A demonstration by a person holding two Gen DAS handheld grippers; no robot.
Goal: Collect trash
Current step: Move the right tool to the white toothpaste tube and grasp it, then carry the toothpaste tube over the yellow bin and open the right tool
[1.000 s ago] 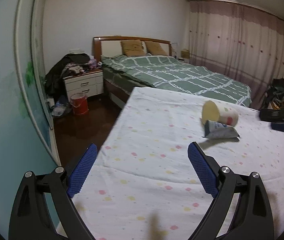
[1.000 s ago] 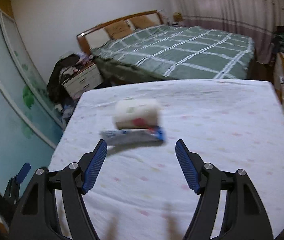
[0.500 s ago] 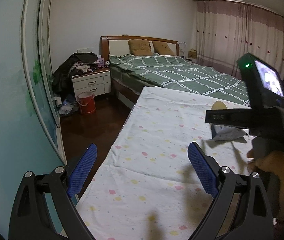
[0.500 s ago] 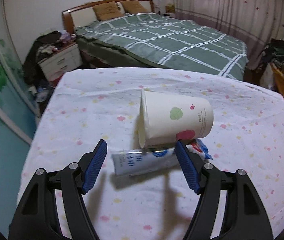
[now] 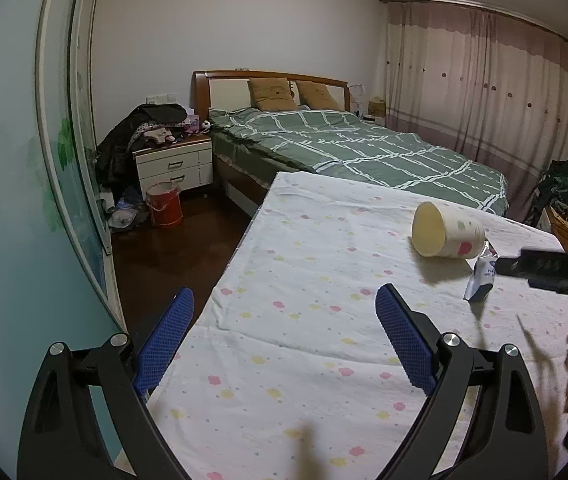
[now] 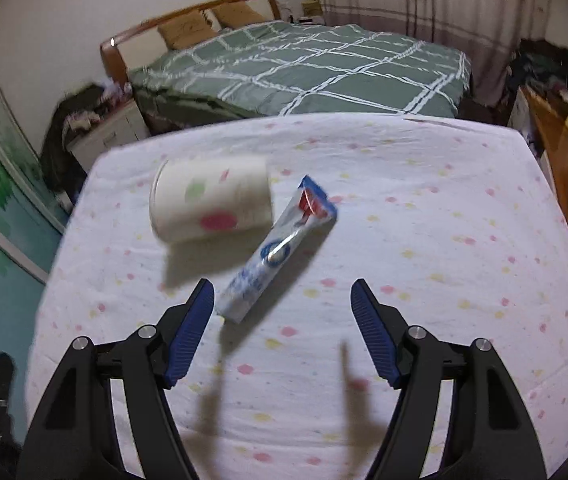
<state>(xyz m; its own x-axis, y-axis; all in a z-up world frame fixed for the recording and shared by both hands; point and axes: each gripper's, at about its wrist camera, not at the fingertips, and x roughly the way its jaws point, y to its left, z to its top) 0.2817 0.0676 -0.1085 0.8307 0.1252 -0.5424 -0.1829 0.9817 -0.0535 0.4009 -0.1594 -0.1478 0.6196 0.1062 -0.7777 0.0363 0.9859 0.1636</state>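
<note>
A white paper cup with green and pink spots lies on its side on the flowered tablecloth. A flattened blue and white wrapper lies beside it, apart from the cup's base. My right gripper is open and empty above the cloth, just short of the wrapper's near end. In the left wrist view the cup and wrapper lie at the far right, with the right gripper's body over the wrapper. My left gripper is open and empty over the table's left edge.
A bed with a green checked cover stands behind the table. A white nightstand piled with clothes and a red bucket stand on the dark floor at the left. A mirrored wardrobe door runs along the left. Clutter sits at the right.
My right gripper has pulled back and shifted right, so the cup and wrapper now lie ahead and left of it. In the left wrist view the right gripper has moved off to the right edge.
</note>
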